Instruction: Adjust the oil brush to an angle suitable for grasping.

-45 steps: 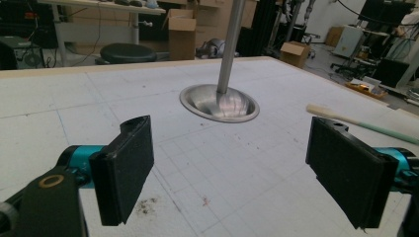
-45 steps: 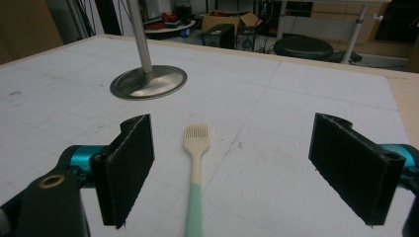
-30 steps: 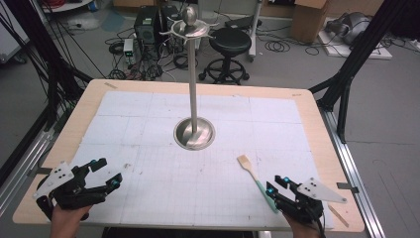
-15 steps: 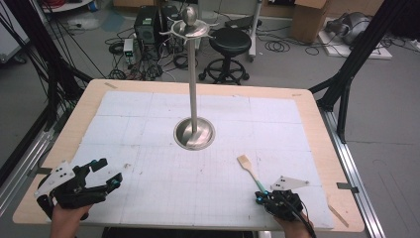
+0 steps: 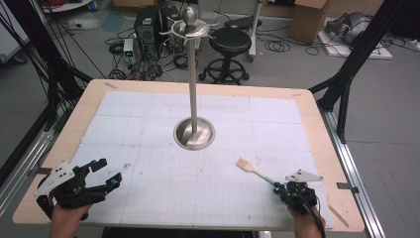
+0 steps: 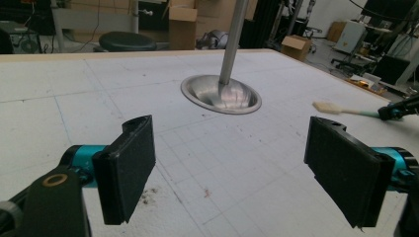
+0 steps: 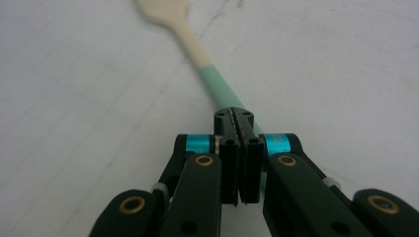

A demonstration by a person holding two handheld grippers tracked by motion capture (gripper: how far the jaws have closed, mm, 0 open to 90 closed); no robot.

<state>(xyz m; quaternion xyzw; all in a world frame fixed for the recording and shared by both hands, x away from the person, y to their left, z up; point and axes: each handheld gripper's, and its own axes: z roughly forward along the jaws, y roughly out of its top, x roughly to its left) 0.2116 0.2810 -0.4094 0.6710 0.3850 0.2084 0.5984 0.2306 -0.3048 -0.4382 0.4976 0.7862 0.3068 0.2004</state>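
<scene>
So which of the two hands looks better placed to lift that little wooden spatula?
The right. The right gripper sits at the spatula's green handle end, jaws shut on it. The left gripper rests open at the table's opposite corner, far from it.

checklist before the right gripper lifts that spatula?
1. Right gripper shut on the mint-green handle end of the wooden spatula: ok, though how firmly, cannot tell.
2. Spatula blade flat on the white gridded mat: ok.
3. Tall steel stand with dish base apart from spatula: ok.
4. Left gripper open, holding nothing: ok.
5. Hooks at the stand's top free: cannot tell.
</scene>
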